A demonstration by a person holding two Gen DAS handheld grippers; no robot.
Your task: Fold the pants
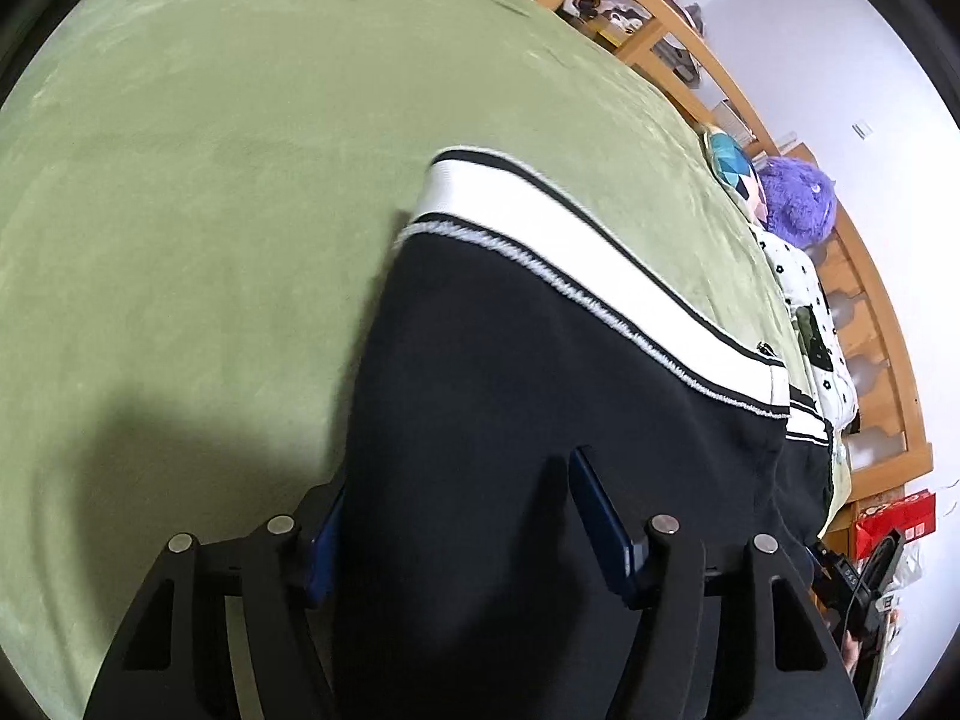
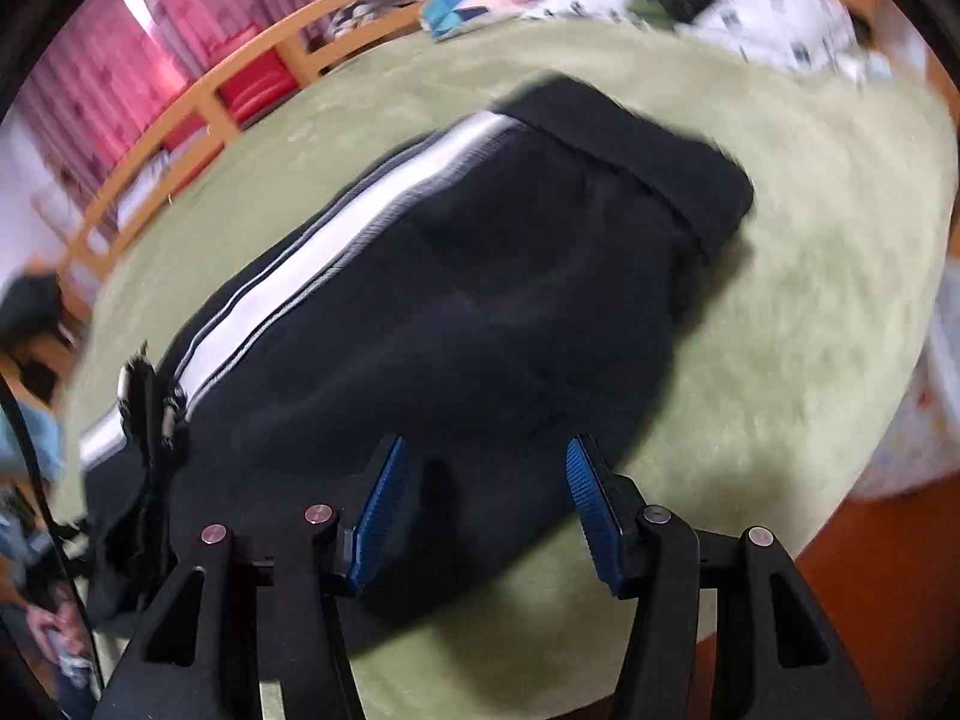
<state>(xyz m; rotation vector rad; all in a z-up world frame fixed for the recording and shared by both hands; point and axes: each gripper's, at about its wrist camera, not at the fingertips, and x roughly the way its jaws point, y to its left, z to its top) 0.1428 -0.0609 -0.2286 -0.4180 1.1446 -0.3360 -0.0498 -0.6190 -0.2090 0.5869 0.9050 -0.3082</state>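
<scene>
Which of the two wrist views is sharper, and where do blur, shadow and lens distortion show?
Left wrist view: sharper, a dark shadow on the green blanket, the wooden bed rail bowed by the fisheye. Right wrist view: motion blur smears the black pants and the spotted bedding.

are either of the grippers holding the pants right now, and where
Neither grips them. The right gripper is open above the black pants, near their edge. The left gripper is also open, fingers spread with pants fabric lying between them, unclamped.
</scene>
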